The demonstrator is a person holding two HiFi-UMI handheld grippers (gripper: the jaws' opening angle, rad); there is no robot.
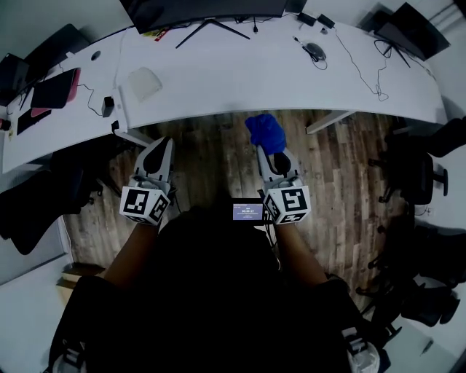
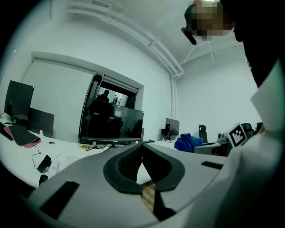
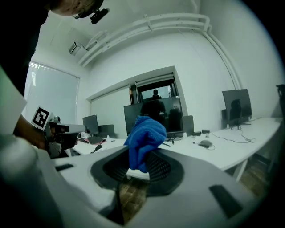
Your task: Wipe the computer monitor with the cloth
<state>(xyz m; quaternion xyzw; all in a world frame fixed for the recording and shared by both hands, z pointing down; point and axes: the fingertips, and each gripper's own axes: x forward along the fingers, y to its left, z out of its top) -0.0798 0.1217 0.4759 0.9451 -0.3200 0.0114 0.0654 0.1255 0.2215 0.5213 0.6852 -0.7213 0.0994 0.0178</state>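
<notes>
Nearest, over the wooden floor (image 1: 218, 156) and short of the desk edge: left gripper (image 1: 160, 144) on the left, right gripper (image 1: 271, 151) on the right, side by side and apart, both aimed toward the desk. In the left gripper view, left gripper (image 2: 142, 159) closed tip to tip, only a thin wedge of gap behind the tips, nothing caught in it. In the right gripper view, right gripper (image 3: 139, 170) clamped on the blue cloth (image 3: 144, 133), pinched by its lower folds, most of the fabric bunched and standing up beyond the jaws. In the head view, the same cloth (image 1: 266, 131) bulging out past the jaw tips, above the floor, just short of the desk edge and not touching it.

Handling, as a judgement: probably light, soft and limp, unlikely to slip while pinched through several layers, more likely to fold back on itself than to lie flat. Best gripped as here, low in the folds, so a loose pad of fabric leads and the hard jaw tips keep off the screen.

Farther: white curved desk (image 1: 240, 80), with a mouse (image 1: 314, 49) and cables (image 1: 364, 69) toward the right. Farthest, at the desk's far edge: the dark monitor (image 1: 204, 11) on a splayed stand, well apart from the cloth. Presumably fragile and easy to rock, so light pressure only. Wiping not yet begun.
</notes>
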